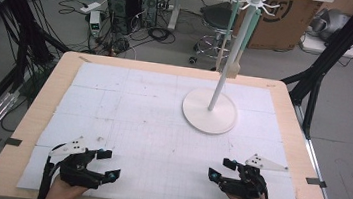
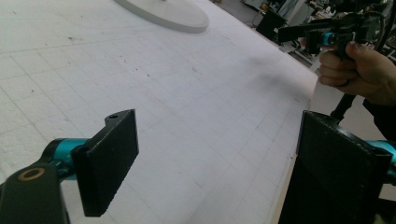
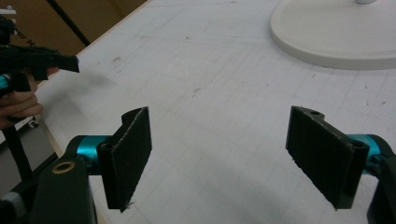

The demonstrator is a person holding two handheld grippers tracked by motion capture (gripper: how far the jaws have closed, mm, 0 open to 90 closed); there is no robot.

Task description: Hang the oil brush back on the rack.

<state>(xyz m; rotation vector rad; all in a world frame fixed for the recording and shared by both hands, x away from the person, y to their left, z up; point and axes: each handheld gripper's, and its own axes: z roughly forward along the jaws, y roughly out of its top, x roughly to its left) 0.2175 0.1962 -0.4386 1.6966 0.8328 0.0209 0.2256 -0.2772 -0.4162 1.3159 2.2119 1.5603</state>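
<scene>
Here both the left gripper (image 1: 108,164) and right gripper (image 1: 221,168) gape wide, empty, low in frame; the white stand (image 1: 210,111) sits well above them, right of centre.

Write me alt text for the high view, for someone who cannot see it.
A person's two hands each hold a black two-jaw gripper, the left gripper and right gripper, both open and empty, low over a white foam mat on a wooden table. Farther back stands a white hook stand on a round base, with two pale utensils hanging from it.
</scene>
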